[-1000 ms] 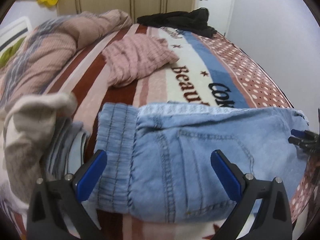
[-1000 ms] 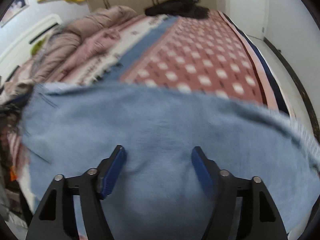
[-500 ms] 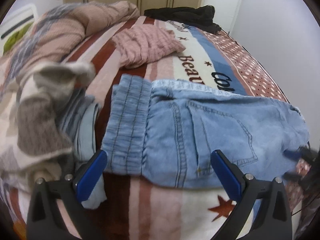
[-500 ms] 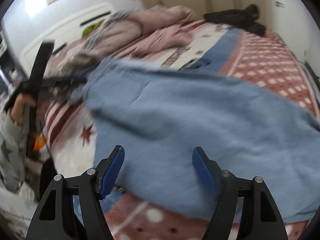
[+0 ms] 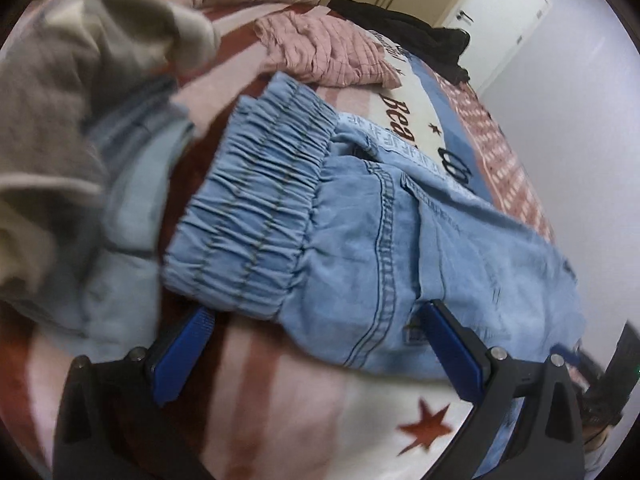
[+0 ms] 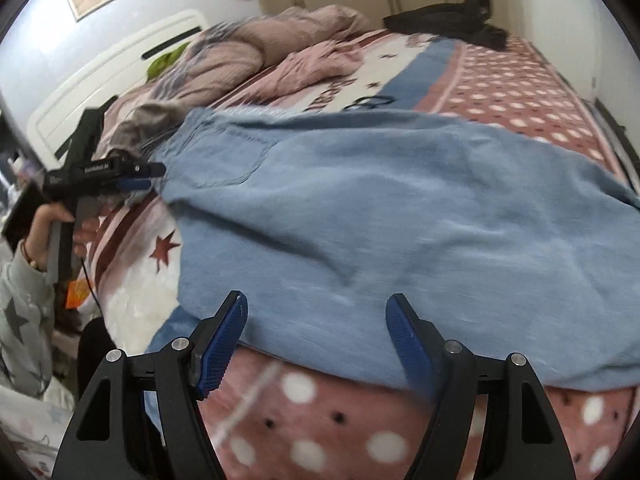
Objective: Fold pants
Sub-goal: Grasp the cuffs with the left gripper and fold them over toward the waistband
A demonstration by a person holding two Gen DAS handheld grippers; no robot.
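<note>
Light blue denim pants (image 5: 360, 240) lie folded on the bed, elastic waistband (image 5: 256, 208) toward the left. They also fill the right wrist view (image 6: 400, 208). My left gripper (image 5: 316, 320) is open and empty, its blue fingers just at the near edge of the waistband and back pocket. It also shows at the left of the right wrist view (image 6: 136, 178), beside the waist end. My right gripper (image 6: 316, 312) is open and empty, low over the near edge of the pant legs.
The bed blanket (image 6: 520, 92) has stripes, stars and dots. A pink checked garment (image 5: 328, 52), a black garment (image 5: 400, 28) and a grey-beige pile of clothes (image 5: 52, 120) lie around. A rumpled duvet (image 6: 240, 52) lies by the headboard.
Both grippers have drawn back from the pants. The left one has swung toward the waistband and tilted. The right one now sits at the near edge of the legs.
</note>
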